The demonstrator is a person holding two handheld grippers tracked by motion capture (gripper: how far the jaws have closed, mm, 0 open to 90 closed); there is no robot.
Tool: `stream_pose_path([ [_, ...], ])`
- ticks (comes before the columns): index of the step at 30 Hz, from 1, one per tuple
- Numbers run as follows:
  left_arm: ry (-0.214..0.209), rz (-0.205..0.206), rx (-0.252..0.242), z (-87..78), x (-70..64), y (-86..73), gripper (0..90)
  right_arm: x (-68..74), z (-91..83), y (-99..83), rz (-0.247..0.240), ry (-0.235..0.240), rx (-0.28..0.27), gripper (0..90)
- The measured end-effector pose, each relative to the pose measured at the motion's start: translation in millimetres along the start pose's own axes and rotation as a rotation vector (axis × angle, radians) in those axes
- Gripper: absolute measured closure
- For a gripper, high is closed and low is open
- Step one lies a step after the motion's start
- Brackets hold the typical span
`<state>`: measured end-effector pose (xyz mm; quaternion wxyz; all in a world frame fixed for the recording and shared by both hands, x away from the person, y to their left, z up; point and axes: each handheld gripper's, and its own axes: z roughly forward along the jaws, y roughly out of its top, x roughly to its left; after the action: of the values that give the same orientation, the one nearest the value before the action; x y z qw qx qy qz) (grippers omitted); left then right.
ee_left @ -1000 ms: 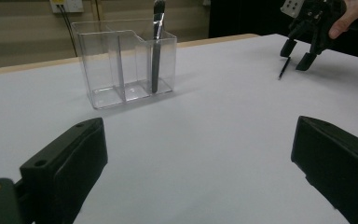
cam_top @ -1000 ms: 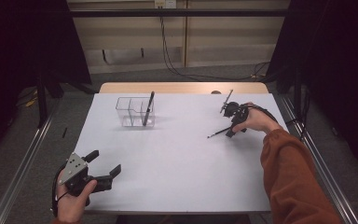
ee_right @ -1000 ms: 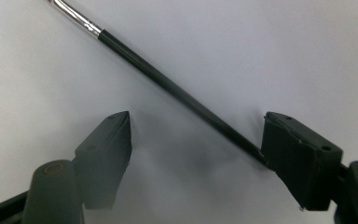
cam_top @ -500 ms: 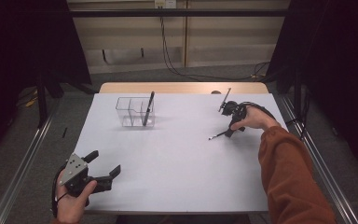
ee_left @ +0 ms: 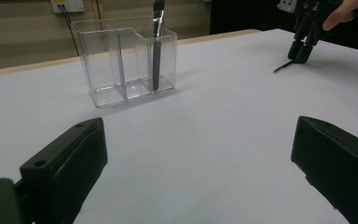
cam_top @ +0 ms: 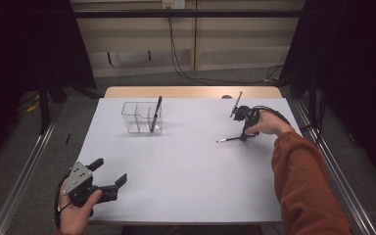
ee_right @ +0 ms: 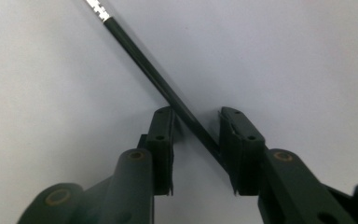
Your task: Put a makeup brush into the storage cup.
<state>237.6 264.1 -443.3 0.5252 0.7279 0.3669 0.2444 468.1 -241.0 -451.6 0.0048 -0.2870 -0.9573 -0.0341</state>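
I am working two hand-held grippers over a white table point(cam_top: 186, 166), and the step in hand looks to me like picking up a loose pen. The pen point(ee_right: 158, 88) lies flat on the table at the far right, slanting across the gap of my right gripper point(ee_right: 196, 151); its jaws stand partly apart on either side of the dark barrel, one jaw touching or nearly touching it, not yet pinching. From above, the right gripper point(cam_top: 245, 128) is tipped down onto the pen point(cam_top: 229, 140), whose free end points toward the table's middle. My left gripper point(cam_top: 108, 175) rests at the near left edge, jaws spread wide and holding nothing. A clear organizer point(cam_top: 142, 117) stands far left of centre with another pen point(cam_top: 154, 113) upright in its right-hand compartment; the left gripper view shows the same organizer point(ee_left: 121, 60). To do this well, I would centre the barrel between the jaws before closing, since it crosses them at an angle and could roll or swivel away. I would close slowly, keep the tips low against the table, and lift only once the barrel sits firmly.
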Motion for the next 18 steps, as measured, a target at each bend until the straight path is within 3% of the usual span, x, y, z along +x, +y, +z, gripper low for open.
stream_pose_path([
  [6, 0.002, -0.005, -0.004, 0.0, 0.6, -0.2, 3.5, 0.3, 0.0, 0.6, 0.007, 0.010, 0.006, 75.0],
  [10, 0.003, -0.004, 0.000, 0.5, 0.2, -0.5, 3.5, -0.8, 0.1, -0.1, 0.011, 0.017, 0.011, 84.2],
  [18, 0.006, -0.008, -0.001, 2.3, -0.8, -0.7, 3.5, 0.5, 0.2, 1.2, 0.027, 0.019, 0.019, 86.8],
])
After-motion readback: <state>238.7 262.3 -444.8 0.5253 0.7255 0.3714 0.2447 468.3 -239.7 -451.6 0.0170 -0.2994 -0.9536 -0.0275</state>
